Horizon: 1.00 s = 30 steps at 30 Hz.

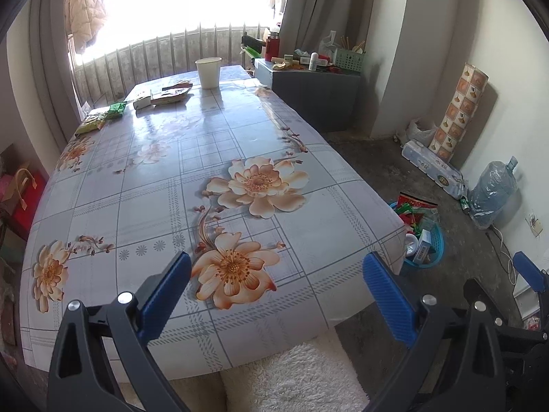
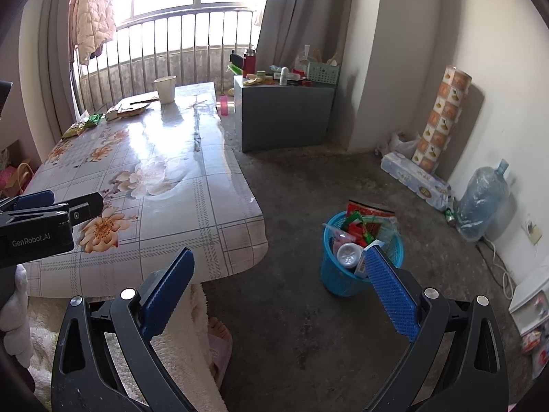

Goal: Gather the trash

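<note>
Both tongs, left (image 1: 274, 290) and right (image 2: 279, 286), gaped empty. Wrappers (image 1: 103, 118) and paper cup (image 1: 208, 72) sat upper left on worktop (image 1: 308, 185); bin (image 2: 360, 257) lower right, nearly full. Long reach might've tipped cup; fresh trash could've spilled off heap.

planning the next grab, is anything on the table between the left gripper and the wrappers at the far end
Nothing visible: from the left gripper, open and empty, bare tablecloth runs to the wrappers. The paper cup stands just to their right.

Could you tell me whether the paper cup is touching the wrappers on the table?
Apart. The left wrist view shows bare tablecloth between the cup and the nearest wrapper.
</note>
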Available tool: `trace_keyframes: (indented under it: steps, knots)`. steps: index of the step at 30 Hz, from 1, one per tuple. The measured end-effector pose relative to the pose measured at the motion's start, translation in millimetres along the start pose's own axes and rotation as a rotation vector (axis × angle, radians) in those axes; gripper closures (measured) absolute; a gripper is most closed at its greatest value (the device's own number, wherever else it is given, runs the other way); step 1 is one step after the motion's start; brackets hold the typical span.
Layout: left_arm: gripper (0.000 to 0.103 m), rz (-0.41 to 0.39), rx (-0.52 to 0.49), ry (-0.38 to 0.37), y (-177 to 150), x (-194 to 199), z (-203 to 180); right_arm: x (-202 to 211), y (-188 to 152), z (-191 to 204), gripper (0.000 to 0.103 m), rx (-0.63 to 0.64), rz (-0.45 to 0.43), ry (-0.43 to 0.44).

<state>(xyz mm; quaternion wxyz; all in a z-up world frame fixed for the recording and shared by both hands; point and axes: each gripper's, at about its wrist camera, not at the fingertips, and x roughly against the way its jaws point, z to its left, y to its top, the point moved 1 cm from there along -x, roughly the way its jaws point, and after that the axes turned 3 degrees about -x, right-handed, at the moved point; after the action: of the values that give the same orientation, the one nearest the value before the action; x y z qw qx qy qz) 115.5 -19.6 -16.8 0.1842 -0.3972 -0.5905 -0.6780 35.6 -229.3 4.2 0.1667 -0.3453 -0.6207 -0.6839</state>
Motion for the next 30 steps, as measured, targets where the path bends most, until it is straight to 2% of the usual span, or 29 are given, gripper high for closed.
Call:
trace_keyframes:
  steps: [30]
  knots:
    - [0.005,0.012,-0.061,0.006,-7.1,15.5,-33.8,21.6,-10.3,-23.6,0.007,-0.008,-0.05,0.039]
